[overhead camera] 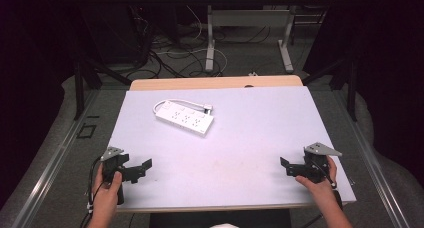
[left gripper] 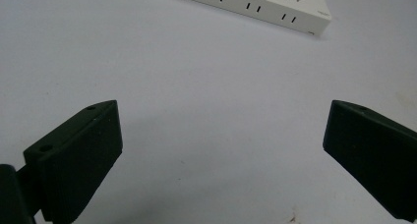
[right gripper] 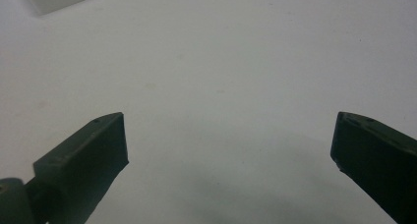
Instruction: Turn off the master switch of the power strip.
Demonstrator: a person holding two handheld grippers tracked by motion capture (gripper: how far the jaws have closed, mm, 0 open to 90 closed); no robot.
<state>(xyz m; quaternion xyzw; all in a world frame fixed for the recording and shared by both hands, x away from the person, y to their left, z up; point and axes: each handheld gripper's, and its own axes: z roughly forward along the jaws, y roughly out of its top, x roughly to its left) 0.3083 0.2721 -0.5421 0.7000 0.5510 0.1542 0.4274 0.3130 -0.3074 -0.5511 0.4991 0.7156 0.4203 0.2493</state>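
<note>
Two cable ends on the power strip (overhead camera: 184, 119) show from the high view.

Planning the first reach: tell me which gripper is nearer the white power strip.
Left. The left gripper sits near the table's front left, just short of the power strip; the right gripper is farther, at the front right.

Left hand-held gripper (overhead camera: 142, 169) and right hand-held gripper (overhead camera: 286, 167), jaws wide apart, pointing inward.
</note>
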